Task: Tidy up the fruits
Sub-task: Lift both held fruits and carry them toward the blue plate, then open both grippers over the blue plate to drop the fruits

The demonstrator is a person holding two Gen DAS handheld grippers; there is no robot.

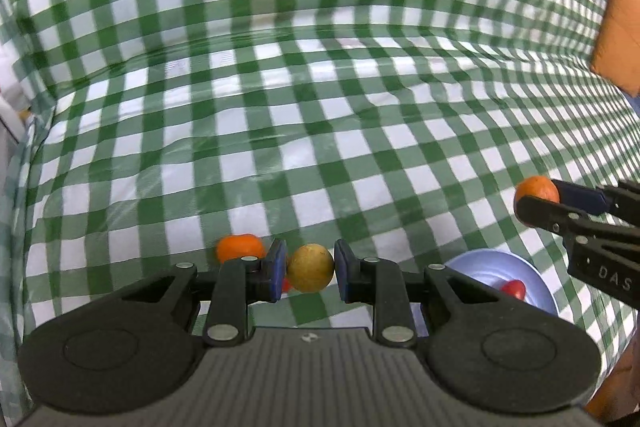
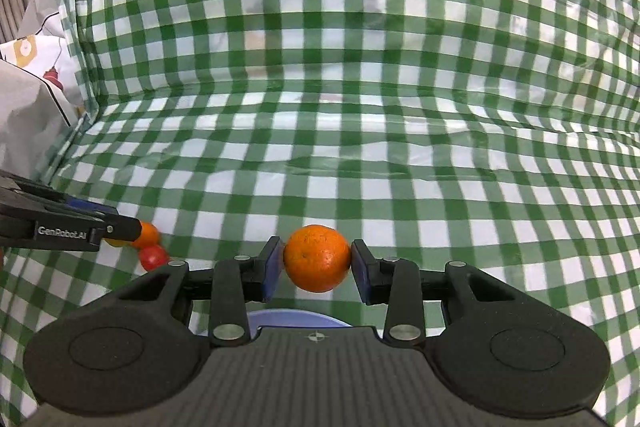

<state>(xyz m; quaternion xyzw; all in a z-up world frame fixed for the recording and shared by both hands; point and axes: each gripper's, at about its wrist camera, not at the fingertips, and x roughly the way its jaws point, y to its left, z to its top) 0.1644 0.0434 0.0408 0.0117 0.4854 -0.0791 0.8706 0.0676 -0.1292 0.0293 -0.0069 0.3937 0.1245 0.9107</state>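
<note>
Left hand-held gripper (image 1: 310, 273) clamps a round yellow fruit (image 1: 310, 267); right hand-held gripper (image 2: 317, 263) clamps an orange (image 2: 317, 258).

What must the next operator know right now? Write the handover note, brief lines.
Left claw: shut on a round yellow-green fruit, held off the cloth.
Right claw: shut on a round orange mandarin, also held off the cloth.
Pale blue plate: holds one small red fruit.
Loose on the green-and-white checked tablecloth: a second orange mandarin and another small red fruit.
Left to do: place both held fruits, then the loose ones.
</note>
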